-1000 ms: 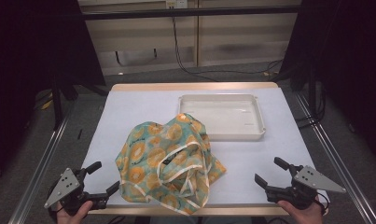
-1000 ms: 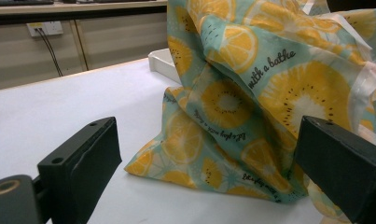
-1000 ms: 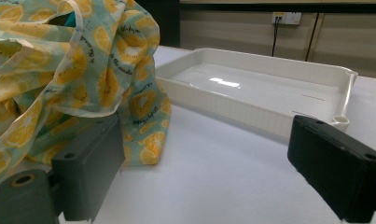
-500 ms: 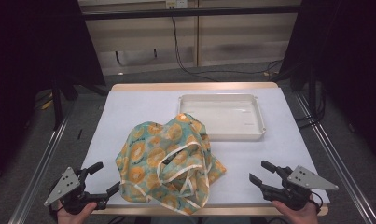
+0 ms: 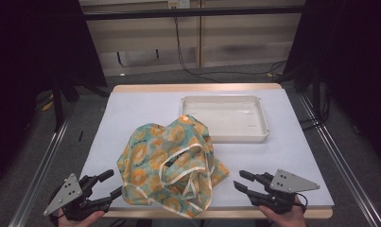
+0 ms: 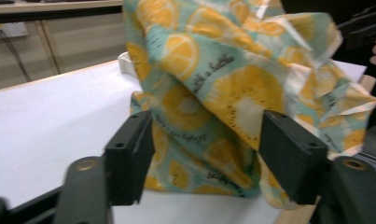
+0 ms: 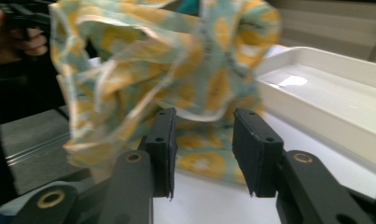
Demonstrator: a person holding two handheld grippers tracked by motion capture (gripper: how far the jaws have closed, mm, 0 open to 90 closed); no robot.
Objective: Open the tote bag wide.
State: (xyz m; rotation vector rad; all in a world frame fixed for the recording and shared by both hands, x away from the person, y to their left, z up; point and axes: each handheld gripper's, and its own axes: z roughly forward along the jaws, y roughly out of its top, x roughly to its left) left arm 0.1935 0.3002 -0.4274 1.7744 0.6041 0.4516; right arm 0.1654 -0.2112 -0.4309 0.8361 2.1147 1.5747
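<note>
A crumpled teal cloth bag (image 5: pixel 171 163) printed with orange slices lies at the front middle of the white table (image 5: pixel 131 111). My left gripper (image 5: pixel 111 183) sits at the bag's left edge. Its jaws have just been closing but still stand open. In the left gripper view the bag (image 6: pixel 213 93) lies just beyond the left gripper (image 6: pixel 206 140), and no pad presses on it. My right gripper (image 5: pixel 239 179) is just right of the bag. Its jaws have just been closing and stand narrowly open with nothing between them. The bag (image 7: pixel 176 65) rises past the right gripper (image 7: pixel 202 140).
A shallow white tray (image 5: pixel 223 99) stands empty behind the bag at the right; its near wall (image 7: pixel 316 100) is close to my right gripper. The table's wooden front edge (image 5: pixel 226 213) runs between my hands. Cables lie on the floor beyond the table.
My right gripper has slid left toward the bag and its jaws have narrowed. The left gripper has stayed in place with its jaws a little closer together. The bag has not moved.
</note>
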